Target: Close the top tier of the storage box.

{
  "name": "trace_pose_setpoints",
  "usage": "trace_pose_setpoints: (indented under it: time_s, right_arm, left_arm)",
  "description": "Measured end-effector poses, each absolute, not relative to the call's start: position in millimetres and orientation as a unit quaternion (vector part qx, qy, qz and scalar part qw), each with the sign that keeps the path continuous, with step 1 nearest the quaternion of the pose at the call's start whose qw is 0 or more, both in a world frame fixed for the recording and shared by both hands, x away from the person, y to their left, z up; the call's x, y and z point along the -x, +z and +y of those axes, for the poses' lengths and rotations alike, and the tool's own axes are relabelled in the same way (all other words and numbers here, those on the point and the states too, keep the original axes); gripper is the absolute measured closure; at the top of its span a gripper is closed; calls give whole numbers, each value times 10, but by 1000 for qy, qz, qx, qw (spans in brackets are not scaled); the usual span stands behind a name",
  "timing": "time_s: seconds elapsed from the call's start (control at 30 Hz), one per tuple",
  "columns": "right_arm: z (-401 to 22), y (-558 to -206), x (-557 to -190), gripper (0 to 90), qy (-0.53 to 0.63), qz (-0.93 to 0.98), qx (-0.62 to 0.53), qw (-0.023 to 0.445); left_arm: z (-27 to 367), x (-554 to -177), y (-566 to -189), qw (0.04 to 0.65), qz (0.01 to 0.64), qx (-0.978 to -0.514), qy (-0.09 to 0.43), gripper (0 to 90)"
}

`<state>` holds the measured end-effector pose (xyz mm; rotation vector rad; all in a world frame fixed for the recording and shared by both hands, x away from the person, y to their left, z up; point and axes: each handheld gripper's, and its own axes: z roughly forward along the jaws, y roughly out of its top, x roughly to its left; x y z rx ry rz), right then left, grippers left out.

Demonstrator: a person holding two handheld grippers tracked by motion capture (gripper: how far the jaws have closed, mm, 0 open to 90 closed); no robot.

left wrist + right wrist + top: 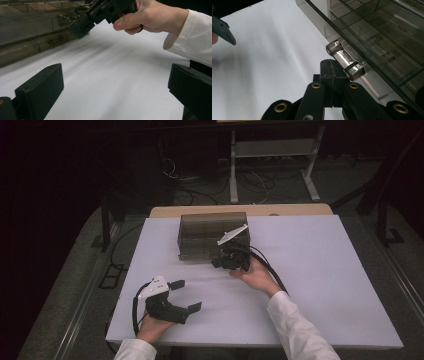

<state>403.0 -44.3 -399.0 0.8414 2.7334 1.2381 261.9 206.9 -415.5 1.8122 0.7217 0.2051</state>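
At centre frame, the right gripper is clenched, jaws pressed together beside the clear handle of the smoky transparent plastic drawer box; the left gripper rests released at lower left.

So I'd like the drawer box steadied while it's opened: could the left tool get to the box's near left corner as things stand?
Probably yes. The left tool rests open on bare white table, with nothing between it and the smoky drawer box. The right tool sits shut at the handle, toward the box's right end.
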Motion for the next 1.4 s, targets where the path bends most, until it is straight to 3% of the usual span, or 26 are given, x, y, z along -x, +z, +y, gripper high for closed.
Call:
trace_pose_setpoints:
  time_s: [1.4]
  right_arm:
    - [-465, -3977, -4233, 889, 410, 864, -291, 21]
  left_arm:
    - [2068, -2620, -4158, 557, 306, -768, 86, 0]
